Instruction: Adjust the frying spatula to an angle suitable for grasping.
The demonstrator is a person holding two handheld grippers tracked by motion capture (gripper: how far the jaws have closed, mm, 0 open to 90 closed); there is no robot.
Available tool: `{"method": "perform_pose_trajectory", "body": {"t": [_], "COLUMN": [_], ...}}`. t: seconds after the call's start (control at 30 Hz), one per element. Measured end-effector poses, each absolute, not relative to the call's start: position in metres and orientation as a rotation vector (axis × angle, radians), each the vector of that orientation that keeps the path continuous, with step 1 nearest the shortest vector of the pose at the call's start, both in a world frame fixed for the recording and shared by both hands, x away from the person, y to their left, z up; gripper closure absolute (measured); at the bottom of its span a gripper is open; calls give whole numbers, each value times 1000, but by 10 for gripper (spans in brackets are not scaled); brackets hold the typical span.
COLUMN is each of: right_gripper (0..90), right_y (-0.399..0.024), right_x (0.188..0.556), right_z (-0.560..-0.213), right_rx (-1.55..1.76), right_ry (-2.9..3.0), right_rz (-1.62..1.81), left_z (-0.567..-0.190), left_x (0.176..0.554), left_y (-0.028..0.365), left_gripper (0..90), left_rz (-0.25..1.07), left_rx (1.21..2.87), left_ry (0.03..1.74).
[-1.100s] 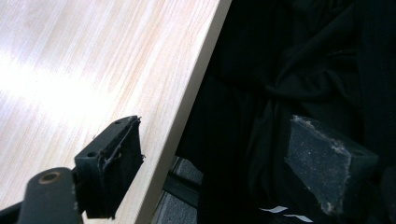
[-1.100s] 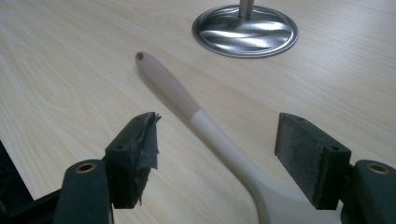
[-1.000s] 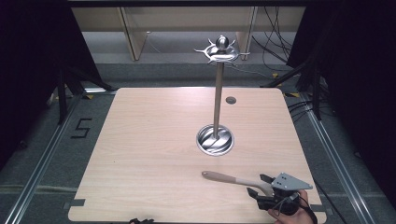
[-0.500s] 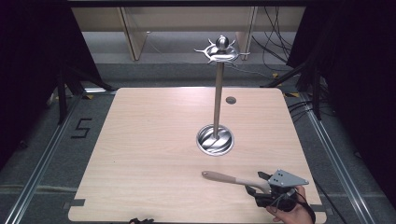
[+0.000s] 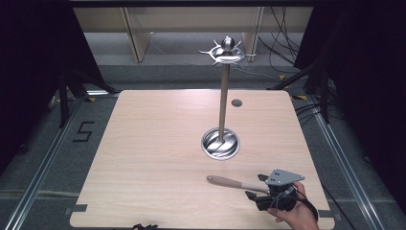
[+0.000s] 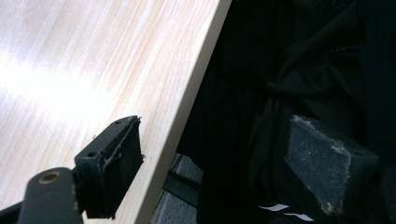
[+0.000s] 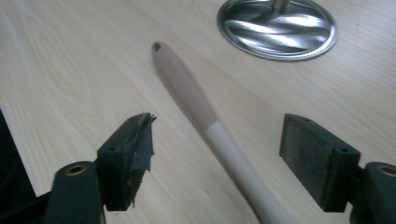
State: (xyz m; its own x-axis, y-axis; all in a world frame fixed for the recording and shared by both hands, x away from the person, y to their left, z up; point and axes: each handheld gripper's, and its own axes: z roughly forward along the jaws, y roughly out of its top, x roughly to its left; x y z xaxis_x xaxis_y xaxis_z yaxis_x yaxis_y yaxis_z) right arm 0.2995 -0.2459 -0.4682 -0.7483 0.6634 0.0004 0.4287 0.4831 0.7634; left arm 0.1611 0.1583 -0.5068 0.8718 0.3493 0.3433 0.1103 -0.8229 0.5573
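Low over the table's near edge, right tool (image 5: 254,187) level, jaws wide astride wooden handle (image 7: 205,116)

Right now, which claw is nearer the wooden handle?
Right. The right claw is open, one jaw on each side of the wooden handle, not pressing it. The left claw sits open at the table's near edge, off the handle.

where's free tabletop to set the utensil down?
The light wooden table is bare across its left half, and along the far edge beside the small dark disc. Crowded: near right, between the silver round stand base, the wooden-handled utensil and the right claw.
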Motion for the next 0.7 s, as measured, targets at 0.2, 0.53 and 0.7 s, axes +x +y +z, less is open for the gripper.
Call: {"method": "perform_pose_trajectory", "body": {"t": [0.2, 0.53, 0.7], "right_gripper": [255, 350, 401], "right_y": [-232, -207, -197], "right_x": [309, 330, 339], "right_z": [-469, -474, -477], "right_rx": [900, 875, 861], "right_ry": [2537, 2641, 2690], "right_rz": [1028, 869, 814], "left_z": [-507, -506, -507], "left_x": [162, 162, 162], "left_y": [158, 159, 159], "left_gripper": [174, 174, 174], "left_rz": [578, 576, 584], "left_rx": [2516, 2516, 2506], "left_ry": [328, 326, 328]}}
